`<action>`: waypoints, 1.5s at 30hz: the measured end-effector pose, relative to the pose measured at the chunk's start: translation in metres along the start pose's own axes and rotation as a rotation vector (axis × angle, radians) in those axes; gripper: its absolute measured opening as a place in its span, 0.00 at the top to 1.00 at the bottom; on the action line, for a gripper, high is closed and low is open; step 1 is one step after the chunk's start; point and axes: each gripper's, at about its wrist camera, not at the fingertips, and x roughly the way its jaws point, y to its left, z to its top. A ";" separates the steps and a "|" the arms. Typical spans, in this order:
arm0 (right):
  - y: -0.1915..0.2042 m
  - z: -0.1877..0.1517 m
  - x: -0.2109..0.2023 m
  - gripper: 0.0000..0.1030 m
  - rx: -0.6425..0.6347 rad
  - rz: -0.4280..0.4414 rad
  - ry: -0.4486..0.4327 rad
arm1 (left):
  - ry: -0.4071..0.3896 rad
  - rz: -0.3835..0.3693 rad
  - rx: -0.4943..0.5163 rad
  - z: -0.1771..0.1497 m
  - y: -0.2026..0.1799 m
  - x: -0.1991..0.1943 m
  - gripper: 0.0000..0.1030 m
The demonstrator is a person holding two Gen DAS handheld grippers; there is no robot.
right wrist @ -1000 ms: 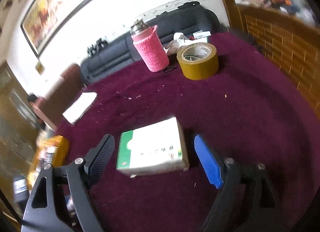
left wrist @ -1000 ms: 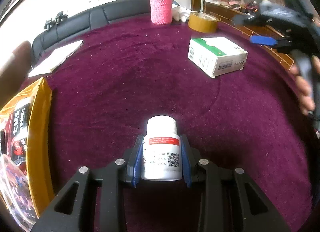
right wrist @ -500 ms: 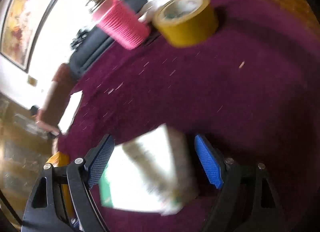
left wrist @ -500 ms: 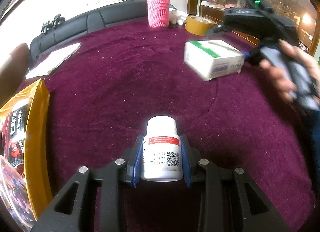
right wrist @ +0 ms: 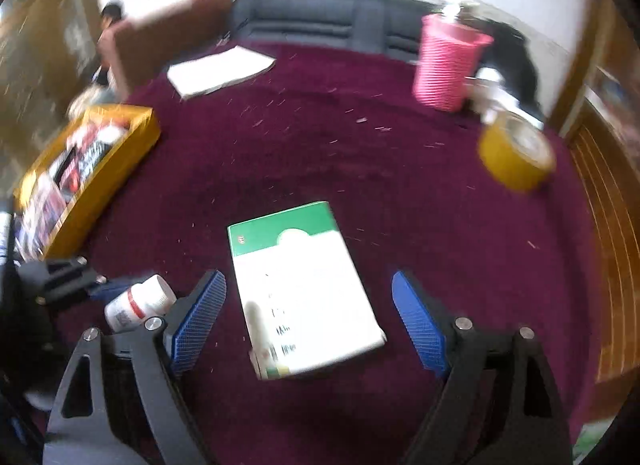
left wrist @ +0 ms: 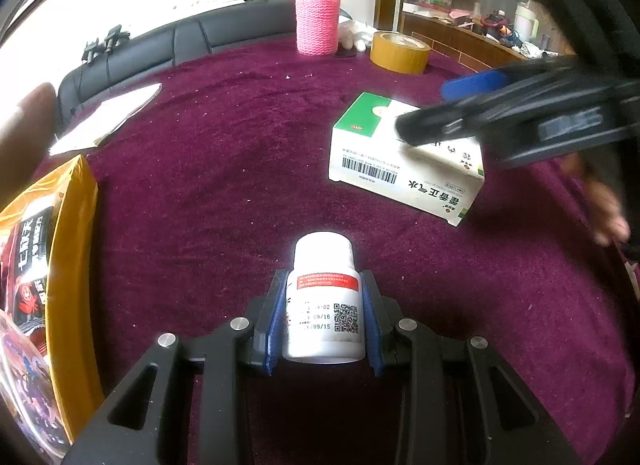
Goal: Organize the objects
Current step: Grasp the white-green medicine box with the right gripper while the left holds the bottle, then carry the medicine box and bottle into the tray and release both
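The left claw point(left wrist: 324, 317) points steeply down toward the worktop point(left wrist: 224, 185), its two blue pads pressed flat against the sides of the white pill bottle point(left wrist: 325, 305), which stands upright between them. The right claw point(right wrist: 308, 325) also tilts downward, and its jaws are opening: the white and green box point(right wrist: 300, 293) lies between the blue pads with a clear gap on each side, touched by neither. In the left wrist view, that right claw point(left wrist: 452, 109) reaches over the box's top, with a hand point(left wrist: 604, 205) blurred behind it.
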 end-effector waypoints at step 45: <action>0.007 -0.034 -0.077 0.33 0.367 -0.017 -0.272 | -0.088 -0.072 -0.118 0.006 0.014 -0.049 0.72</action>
